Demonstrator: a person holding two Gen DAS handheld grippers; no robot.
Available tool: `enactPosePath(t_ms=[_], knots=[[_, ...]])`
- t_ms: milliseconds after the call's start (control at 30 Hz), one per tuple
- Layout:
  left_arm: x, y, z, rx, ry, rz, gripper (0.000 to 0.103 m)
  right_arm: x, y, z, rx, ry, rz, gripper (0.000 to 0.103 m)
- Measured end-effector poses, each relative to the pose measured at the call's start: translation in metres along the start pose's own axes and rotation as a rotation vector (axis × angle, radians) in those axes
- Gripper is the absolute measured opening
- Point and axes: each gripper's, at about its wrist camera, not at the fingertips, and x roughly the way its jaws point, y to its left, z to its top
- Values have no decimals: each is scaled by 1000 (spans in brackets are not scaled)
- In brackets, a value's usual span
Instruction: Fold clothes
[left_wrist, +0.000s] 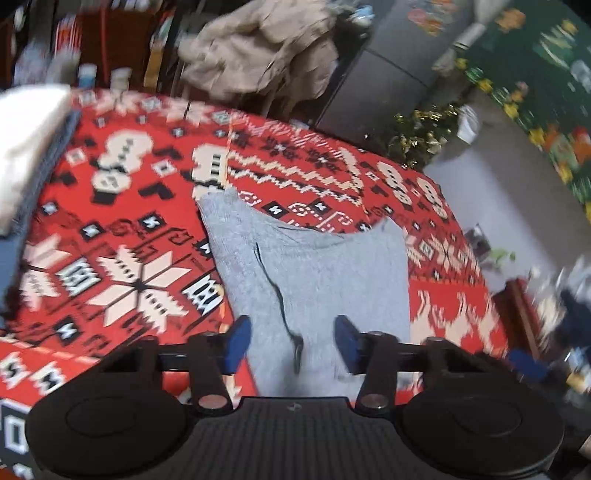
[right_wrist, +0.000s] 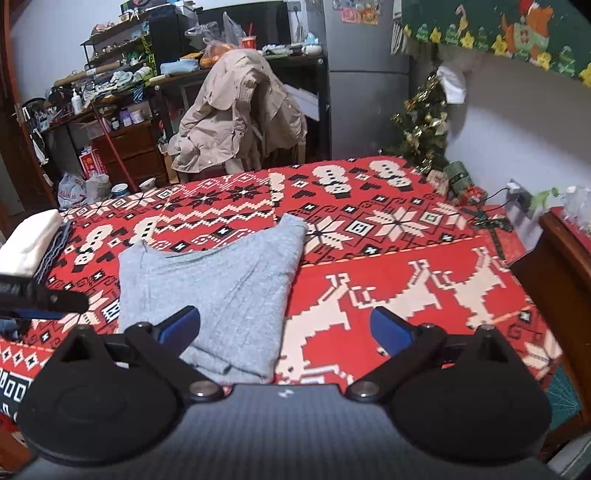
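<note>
A grey knit garment (left_wrist: 314, 273) lies partly folded on the red patterned blanket (left_wrist: 122, 229), with a dark cord running down its middle. My left gripper (left_wrist: 293, 345) hovers open just above the garment's near end, blue fingers either side of the cord. In the right wrist view the same grey garment (right_wrist: 210, 288) spreads left of centre on the blanket (right_wrist: 406, 266). My right gripper (right_wrist: 286, 330) is open over its near right edge, with its left finger (right_wrist: 181, 326) above the cloth and nothing held. The left gripper's tip (right_wrist: 44, 299) shows at the left edge.
A stack of folded white and dark cloth (right_wrist: 33, 243) sits at the blanket's far left corner. A beige jacket (right_wrist: 240, 110) hangs over a chair beyond the bed. A small Christmas tree (right_wrist: 424, 125) and a wooden bedside unit (right_wrist: 565, 258) stand on the right. Cluttered shelves (right_wrist: 110, 74) fill the back left.
</note>
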Motion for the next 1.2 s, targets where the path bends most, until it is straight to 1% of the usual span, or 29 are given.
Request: enactPosePath(t_ms=[67, 133, 167, 200, 233, 333, 533, 600, 733, 800, 833, 867, 933, 967, 1000, 1033, 1067, 1167, 1200], knots=[[16, 10, 17, -50, 21, -33, 37, 15, -1, 6, 10, 13, 12, 100], [32, 19, 32, -91, 35, -59, 36, 34, -3, 14, 28, 39, 34, 100], [40, 24, 39, -111, 42, -72, 32, 43, -4, 19, 39, 50, 42, 100], [48, 27, 46, -130, 49, -82, 30, 52, -5, 22, 48, 58, 50, 100], [56, 30, 51, -142, 56, -87, 28, 59, -6, 26, 56, 62, 58, 100], [76, 37, 63, -174, 76, -91, 28, 82, -6, 37, 69, 65, 68, 100], [94, 37, 66, -145, 96, -66, 28, 111, -7, 53, 94, 67, 85, 100], [97, 35, 63, -126, 104, -61, 32, 116, -8, 56, 98, 66, 86, 101], [97, 28, 58, -63, 86, 4, 31, 123, -12, 59, 102, 59, 79, 102], [96, 22, 54, -23, 72, 51, 26, 125, -15, 59, 107, 52, 74, 102], [96, 17, 52, 1, 60, 80, 7, 126, -16, 59, 108, 45, 67, 101], [94, 11, 49, 33, 41, 117, 1, 127, -17, 60, 107, 38, 61, 100], [91, -1, 44, 90, 7, 178, 1, 131, -17, 61, 101, 31, 50, 88], [87, -6, 42, 102, -3, 180, 1, 136, -17, 62, 99, 41, 46, 75], [83, -8, 41, 103, -15, 176, 1, 140, -17, 64, 96, 51, 42, 52], [78, -10, 40, 100, -28, 172, 1, 145, -17, 65, 94, 62, 38, 39], [72, -10, 40, 89, -45, 168, 1, 149, -17, 66, 92, 72, 34, 23], [57, -11, 42, 57, -90, 161, 1, 163, -18, 71, 108, 80, 61, 16], [54, -11, 43, 51, -100, 163, 1, 167, -19, 73, 117, 80, 75, 16]])
